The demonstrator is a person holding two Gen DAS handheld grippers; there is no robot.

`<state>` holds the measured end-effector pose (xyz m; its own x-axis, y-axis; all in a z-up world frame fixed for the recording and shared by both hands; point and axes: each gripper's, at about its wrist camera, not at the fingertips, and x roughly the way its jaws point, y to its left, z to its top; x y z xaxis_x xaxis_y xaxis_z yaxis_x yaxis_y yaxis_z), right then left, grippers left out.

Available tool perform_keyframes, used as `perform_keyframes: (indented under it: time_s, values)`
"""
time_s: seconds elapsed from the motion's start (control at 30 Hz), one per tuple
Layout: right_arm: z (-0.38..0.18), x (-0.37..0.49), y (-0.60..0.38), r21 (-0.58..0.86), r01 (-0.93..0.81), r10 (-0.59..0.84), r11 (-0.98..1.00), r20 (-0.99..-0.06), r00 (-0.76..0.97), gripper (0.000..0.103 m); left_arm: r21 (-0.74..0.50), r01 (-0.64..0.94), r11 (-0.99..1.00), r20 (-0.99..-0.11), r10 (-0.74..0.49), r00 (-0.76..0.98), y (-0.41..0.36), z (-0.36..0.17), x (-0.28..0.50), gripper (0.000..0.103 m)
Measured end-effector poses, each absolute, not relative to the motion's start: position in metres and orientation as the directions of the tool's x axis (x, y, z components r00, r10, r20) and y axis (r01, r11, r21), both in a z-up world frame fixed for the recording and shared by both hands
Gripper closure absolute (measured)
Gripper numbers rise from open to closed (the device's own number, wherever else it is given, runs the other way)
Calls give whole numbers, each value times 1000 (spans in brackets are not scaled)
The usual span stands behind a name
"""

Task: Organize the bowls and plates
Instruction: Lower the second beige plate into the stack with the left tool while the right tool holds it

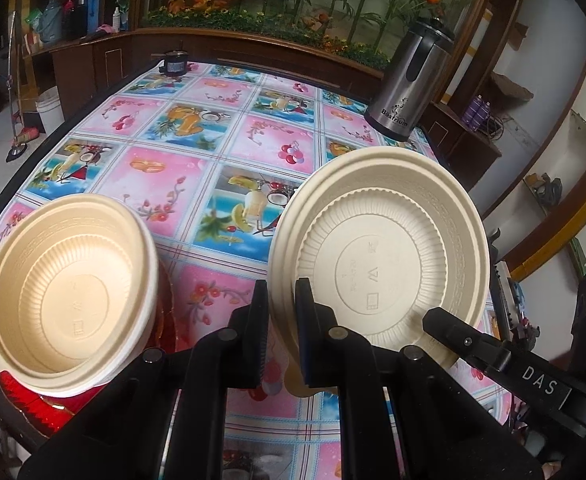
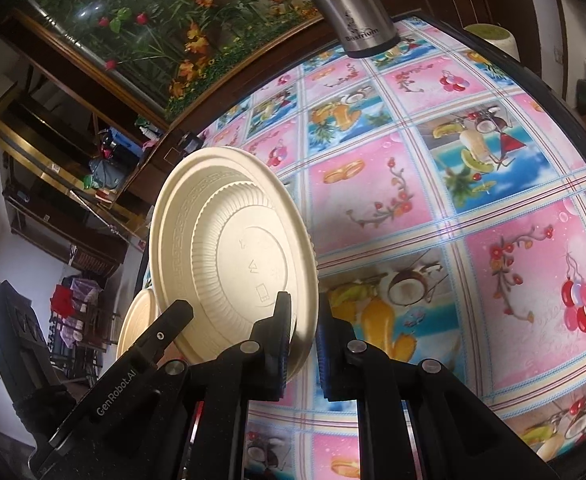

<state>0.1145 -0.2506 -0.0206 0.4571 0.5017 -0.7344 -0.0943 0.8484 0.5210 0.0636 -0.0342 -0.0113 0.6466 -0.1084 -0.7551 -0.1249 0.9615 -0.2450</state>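
Note:
A cream bowl (image 1: 377,256) hangs tilted above the table, its inside facing the left wrist camera. My left gripper (image 1: 283,320) is shut on its near-left rim. A black finger of the right gripper (image 1: 445,324) reaches its lower-right rim. In the right wrist view the same bowl (image 2: 233,256) stands on edge, with my right gripper (image 2: 305,344) shut on its rim and a finger of the left gripper (image 2: 173,316) at its lower left. A stack of cream bowls (image 1: 73,300) rests on red plates (image 1: 33,400) at the table's near left; its edge (image 2: 133,324) shows behind the held bowl.
A fruit-and-flower patterned cloth (image 1: 213,160) covers the table. A steel thermos jug (image 1: 409,88) (image 2: 353,12) stands at the far right corner, and a small black object (image 1: 175,62) sits at the far edge. A wooden cabinet with an aquarium runs behind the table.

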Motion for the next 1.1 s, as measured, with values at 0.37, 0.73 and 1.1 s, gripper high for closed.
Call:
perform_keyframes:
  time_s: [0.37,0.73,1.1]
  values:
    - [-3,97,-227,505,-148,510,850,-723,465,91,-249,-140,958,-730,-91,677,-13,2,43,92]
    - [11,89,-204,499,-213,537,840,-708,459,91,-258,-169,951,-713,-70,698,11,13,31,92]
    - [26,83,-185,490,-260,554,832,-699,453,91,-262,-190,946,-704,-53,708,29,24,22,92]
